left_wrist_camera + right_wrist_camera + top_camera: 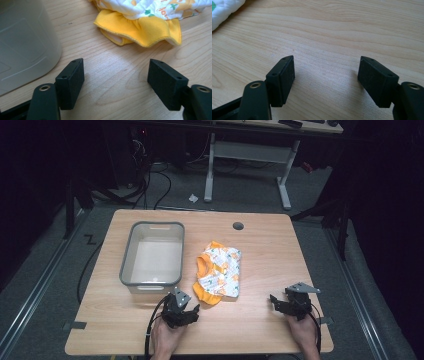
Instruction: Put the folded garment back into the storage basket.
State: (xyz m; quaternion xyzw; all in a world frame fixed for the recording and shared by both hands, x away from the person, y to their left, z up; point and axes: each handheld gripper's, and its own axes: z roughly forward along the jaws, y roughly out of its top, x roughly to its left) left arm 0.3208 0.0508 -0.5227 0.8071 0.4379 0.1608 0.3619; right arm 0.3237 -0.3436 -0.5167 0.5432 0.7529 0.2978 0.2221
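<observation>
A small garment (218,272) of white printed cloth with orange-yellow trim lies crumpled near the table's middle. Its yellow hem (140,31) lies just ahead of my left gripper (116,72), whose jaws stand open over bare wood. In the high view the left gripper (186,309) rests near the front edge, just below the garment and the bin. My right gripper (281,302) sits at the front right, open and empty. The right gripper (327,71) view has bare wood between the jaws and a white corner of the garment (222,10) at the far left.
A grey plastic bin (152,256), empty, stands left of the garment; its rounded wall (25,42) is close on the left gripper's left. The wooden table (260,245) has a cable hole (238,226) near its far edge. Dark floor, cables and another desk lie beyond.
</observation>
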